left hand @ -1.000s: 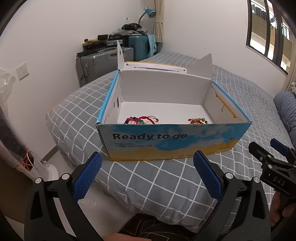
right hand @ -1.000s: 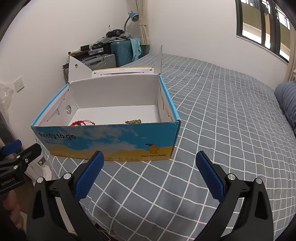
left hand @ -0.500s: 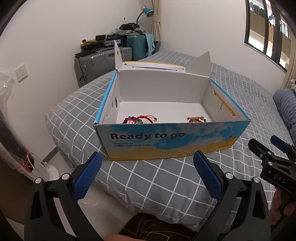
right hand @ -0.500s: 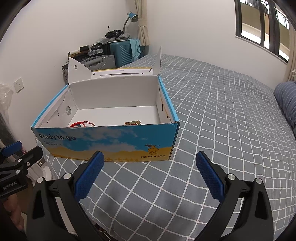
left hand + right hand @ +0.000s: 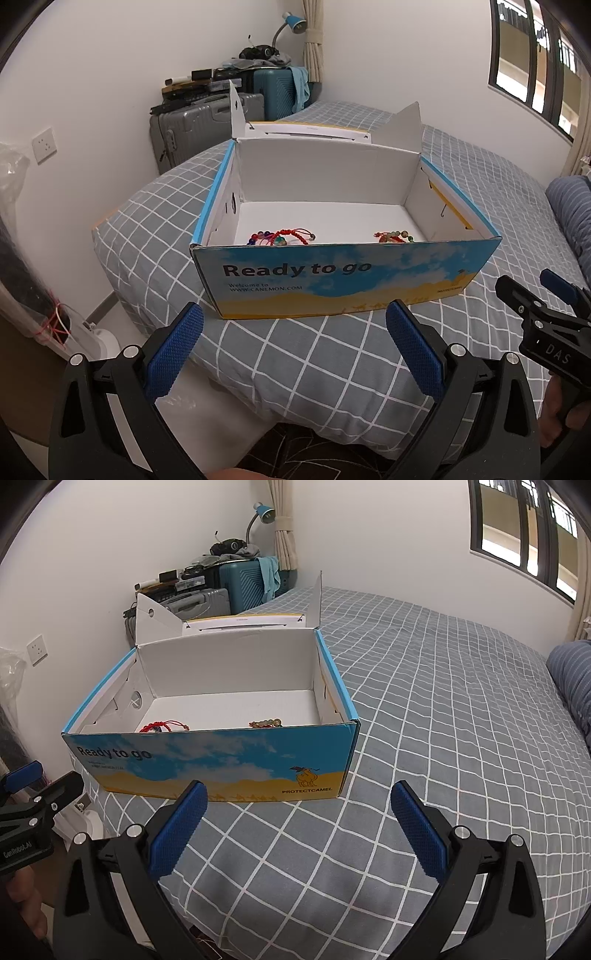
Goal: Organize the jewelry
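Open cardboard box sits on the bed, near its corner, lid flipped back, front panel printed "Ready to go". Two bracelets lie on the box floor close behind the front wall: a red corded bracelet with coloured beads toward the left side, a beaded bracelet toward the right, well apart from each other. Left gripper held short of the box front, blue pads spread wide, nothing between them. Right gripper also in front of the box, over the checked bedcover, pads wide apart, empty. Suitcases stacked against the far wall.
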### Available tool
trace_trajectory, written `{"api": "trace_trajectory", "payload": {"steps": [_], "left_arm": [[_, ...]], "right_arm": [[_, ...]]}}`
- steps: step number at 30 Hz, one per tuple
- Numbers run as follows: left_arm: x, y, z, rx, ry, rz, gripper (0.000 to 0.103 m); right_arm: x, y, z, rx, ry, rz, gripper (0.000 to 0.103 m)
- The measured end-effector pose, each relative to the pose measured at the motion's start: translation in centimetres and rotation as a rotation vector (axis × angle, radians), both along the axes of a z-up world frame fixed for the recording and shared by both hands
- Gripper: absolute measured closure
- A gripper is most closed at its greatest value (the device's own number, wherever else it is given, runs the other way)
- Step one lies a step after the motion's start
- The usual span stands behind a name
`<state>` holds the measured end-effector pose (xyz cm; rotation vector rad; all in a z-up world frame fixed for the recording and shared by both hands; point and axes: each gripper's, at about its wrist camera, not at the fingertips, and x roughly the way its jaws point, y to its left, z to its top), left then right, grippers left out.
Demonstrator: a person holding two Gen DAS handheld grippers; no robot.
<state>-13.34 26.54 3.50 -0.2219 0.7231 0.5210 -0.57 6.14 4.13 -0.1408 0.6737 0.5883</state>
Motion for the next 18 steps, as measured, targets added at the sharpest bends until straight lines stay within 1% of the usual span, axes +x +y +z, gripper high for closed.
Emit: {"api": "trace_trajectory", "payload": {"steps": [4,8,18], "left_arm": [[-0.02,0.04,-0.01,-0.004,0.0,-0.001,0.006],[-0.11,-0.09,0.06,0.013,-0.003,0.005,0.006],[-0.06,0.17,-0.1,-0.008,0.003,0.011,0.006]], "right_arm": [[0.0,0.01,0.0,0.002,0.001,-0.002,0.008],[-0.07,0.04,0.0,0.001,0.001,0.002,0.008],[-0.08,0.1,-0.1,0.001,0.006,0.0,0.008]]}}
